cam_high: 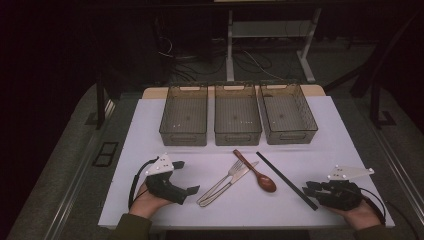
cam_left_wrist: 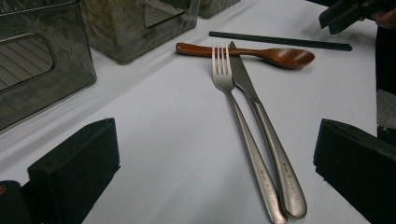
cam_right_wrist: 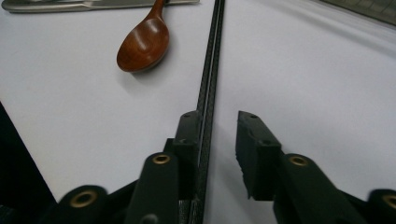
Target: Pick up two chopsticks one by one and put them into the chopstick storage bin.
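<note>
- R gripper [cam_high: 306, 189], lower right of the high view, low over the near end of the black chopsticks [cam_high: 286, 180]. In the right gripper view the pair runs between the jaws, lying against the left-hand pad [cam_right_wrist: 190, 140]; the other pad stands a bit off it. Gap narrow, jaws not clamped yet.
- L gripper [cam_high: 186, 176], lower left of the high view, held by a hand [cam_high: 145, 199], lying just left of the cutlery handles. Jaws wide apart, nothing between them but bare mat; in the left gripper view they sit at the two bottom corners.
- Fork [cam_high: 220, 181] & knife [cam_high: 231, 181], lower centre, side by side, handles touching at the near end, tips pointing up-right.
- Wooden spoon [cam_high: 256, 172] just right of them; its handle lies across under the knife tip & fork tines, bowl toward the near side.
- Chopsticks lie diagonal, right of the spoon, from mid-frame down to the R gripper.
- All on a white mat [cam_high: 150, 130].
- Farther up, centre: 3 smoky clear bins in a row, left bin [cam_high: 184, 116], middle bin [cam_high: 237, 116], right bin [cam_high: 289, 115], close beside each other.
- Top of frame: dark floor w/ cables.
</note>
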Available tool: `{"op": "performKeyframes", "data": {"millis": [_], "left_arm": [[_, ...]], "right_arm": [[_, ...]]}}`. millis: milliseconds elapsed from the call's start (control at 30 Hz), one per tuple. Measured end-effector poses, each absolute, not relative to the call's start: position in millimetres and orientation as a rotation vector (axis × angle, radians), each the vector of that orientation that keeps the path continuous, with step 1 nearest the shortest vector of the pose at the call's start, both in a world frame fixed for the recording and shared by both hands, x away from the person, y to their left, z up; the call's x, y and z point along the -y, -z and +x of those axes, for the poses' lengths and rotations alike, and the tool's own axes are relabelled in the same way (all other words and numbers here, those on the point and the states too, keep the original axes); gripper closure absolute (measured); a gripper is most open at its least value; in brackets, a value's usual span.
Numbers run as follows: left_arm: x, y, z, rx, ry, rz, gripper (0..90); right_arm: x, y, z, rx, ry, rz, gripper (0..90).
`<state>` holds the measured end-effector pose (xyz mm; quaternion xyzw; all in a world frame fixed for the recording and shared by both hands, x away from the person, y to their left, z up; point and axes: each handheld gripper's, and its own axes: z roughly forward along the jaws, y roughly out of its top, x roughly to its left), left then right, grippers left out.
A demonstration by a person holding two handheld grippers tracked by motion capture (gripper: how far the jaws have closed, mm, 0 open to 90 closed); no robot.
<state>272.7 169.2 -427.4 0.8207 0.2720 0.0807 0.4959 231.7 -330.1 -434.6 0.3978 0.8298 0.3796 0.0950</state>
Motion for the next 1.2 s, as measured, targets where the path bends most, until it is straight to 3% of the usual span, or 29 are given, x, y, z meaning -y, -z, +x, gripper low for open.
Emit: {"op": "performKeyframes", "data": {"millis": [433,1200], "left_arm": [[-169,428,273,-0.657,-0.196,1.992,0.0],[-168,428,272,-0.656,-0.196,1.997,0.0]], "right_arm": [[323,441,234,-2.521,-1.062,1.151,79.5],[320,446,237,-2.530,-0.976,1.130,80.6]]}}
